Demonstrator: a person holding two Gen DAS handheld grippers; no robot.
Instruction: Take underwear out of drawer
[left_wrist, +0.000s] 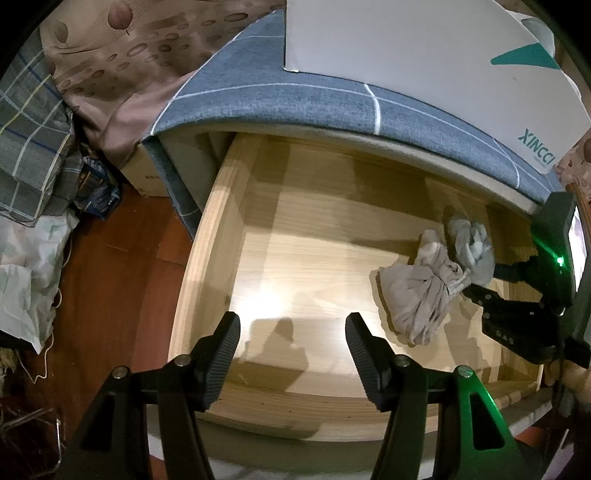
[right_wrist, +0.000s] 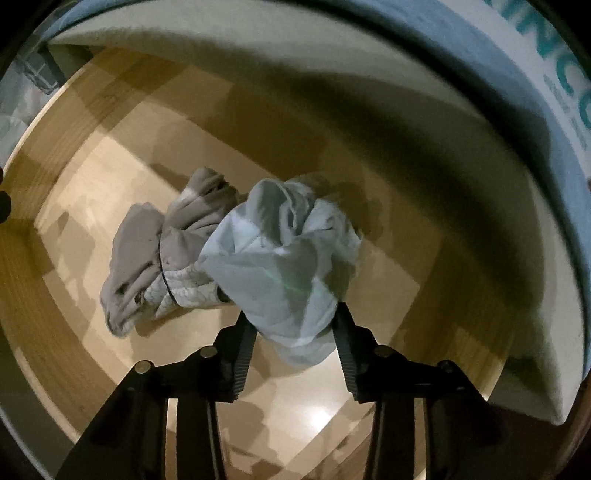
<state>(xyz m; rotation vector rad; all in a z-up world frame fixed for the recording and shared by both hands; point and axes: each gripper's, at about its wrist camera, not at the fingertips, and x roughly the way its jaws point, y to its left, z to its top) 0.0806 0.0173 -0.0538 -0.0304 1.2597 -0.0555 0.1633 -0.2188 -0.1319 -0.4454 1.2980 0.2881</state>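
Closing around a pale blue underwear bundle (right_wrist: 280, 266), the right gripper's fingers (right_wrist: 243, 350) are pressing its lower folds from both sides at the centre of the right wrist frame. A second, beige-grey underwear bundle (right_wrist: 147, 254) is lying touching it to the left, long axis running toward the upper right. Both are sitting inside the wooden drawer (left_wrist: 207, 236). The left gripper (left_wrist: 291, 339) is hanging open over bare drawer floor, clearly farther from the clothes.

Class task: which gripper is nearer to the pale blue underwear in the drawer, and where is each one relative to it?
Right. The right gripper has its fingers on either side of the pale blue underwear. The left gripper hangs open over bare drawer floor, well apart from it.
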